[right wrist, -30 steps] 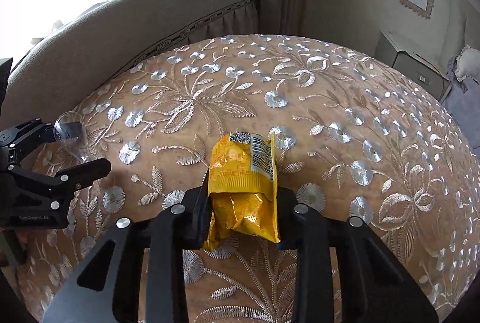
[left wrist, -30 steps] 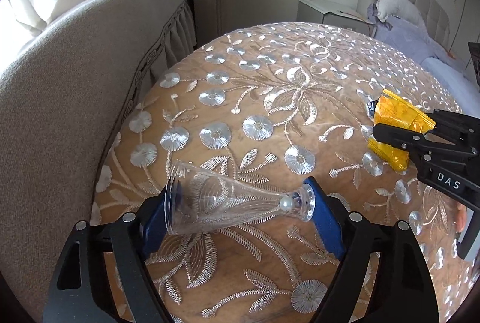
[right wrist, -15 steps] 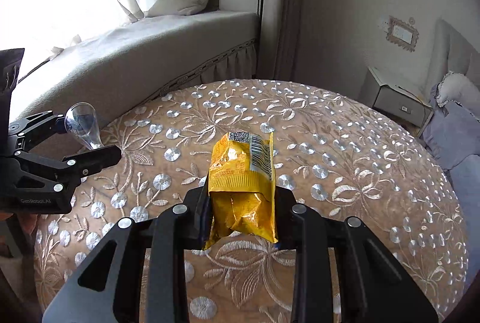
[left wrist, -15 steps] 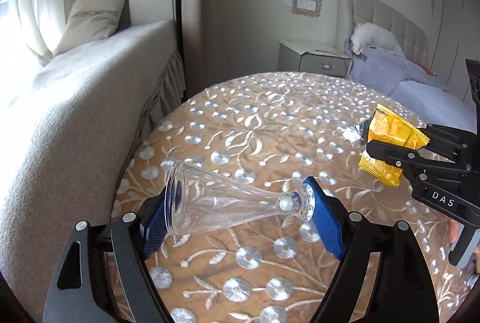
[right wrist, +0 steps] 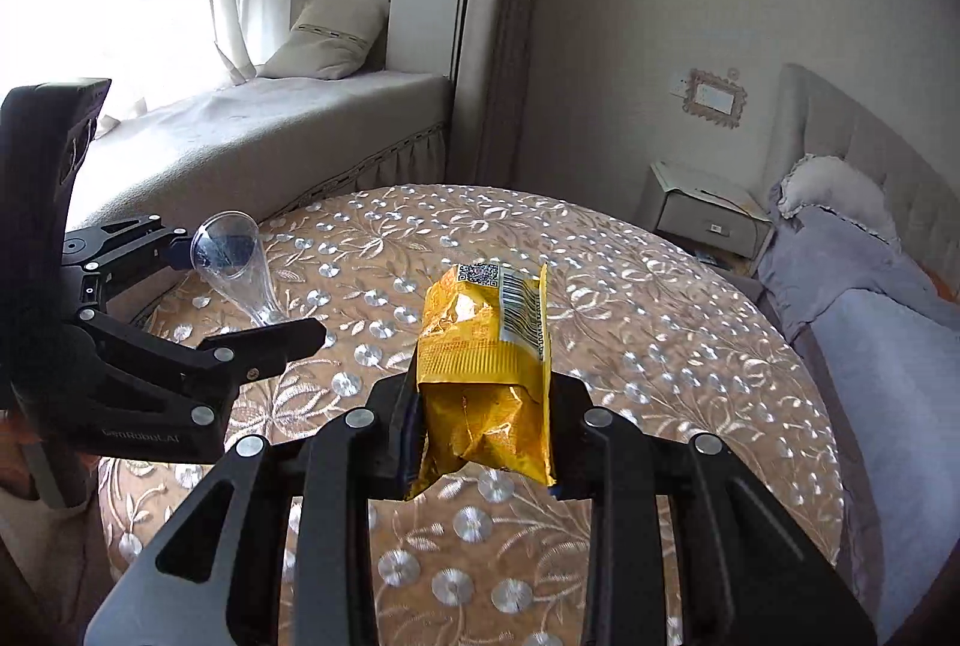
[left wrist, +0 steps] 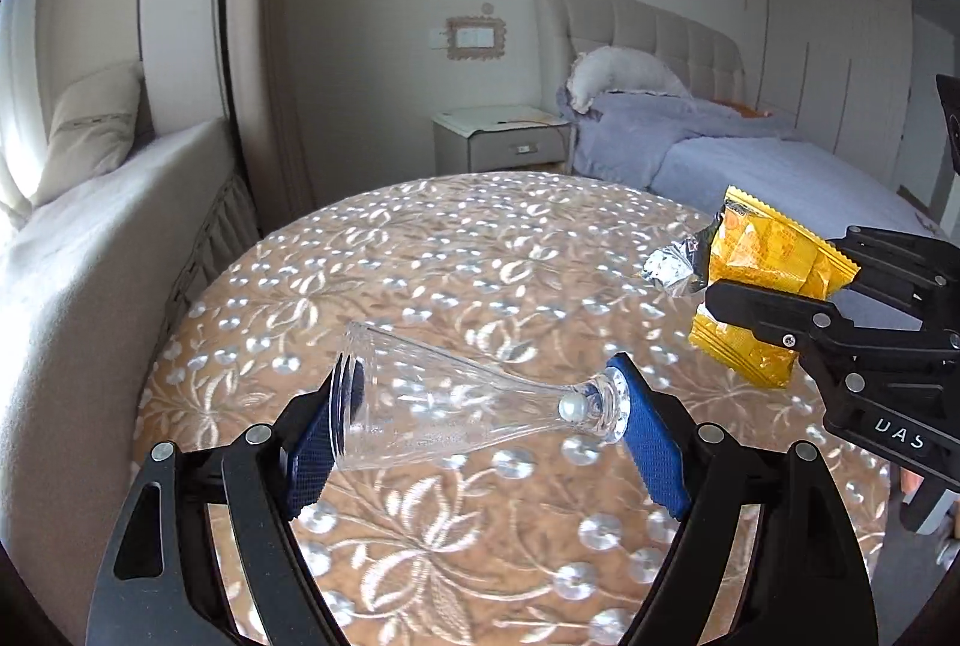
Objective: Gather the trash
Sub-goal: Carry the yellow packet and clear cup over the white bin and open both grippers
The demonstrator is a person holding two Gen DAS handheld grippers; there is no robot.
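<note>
My left gripper point(left wrist: 480, 424) is shut on a clear plastic stemmed cup point(left wrist: 456, 409), held sideways between the blue pads, rim at the left pad and foot at the right, well above the round table point(left wrist: 420, 274). The cup also shows in the right wrist view point(right wrist: 240, 274). My right gripper point(right wrist: 483, 424) is shut on a crumpled yellow snack wrapper point(right wrist: 489, 364), held upright above the table. The wrapper also shows in the left wrist view point(left wrist: 762, 280), with the right gripper point(left wrist: 798, 304) to the right of the cup.
The round table point(right wrist: 630, 298) has a brown cloth with silver flower embroidery. A grey window seat point(right wrist: 252, 148) with a cushion point(right wrist: 327, 37) lies behind left. A nightstand point(left wrist: 501, 145) and a bed point(left wrist: 780, 166) with a lilac cover stand behind right.
Both grippers have risen well above the table with the cup and the wrapper in them. The table looks smaller and more of the room shows.
</note>
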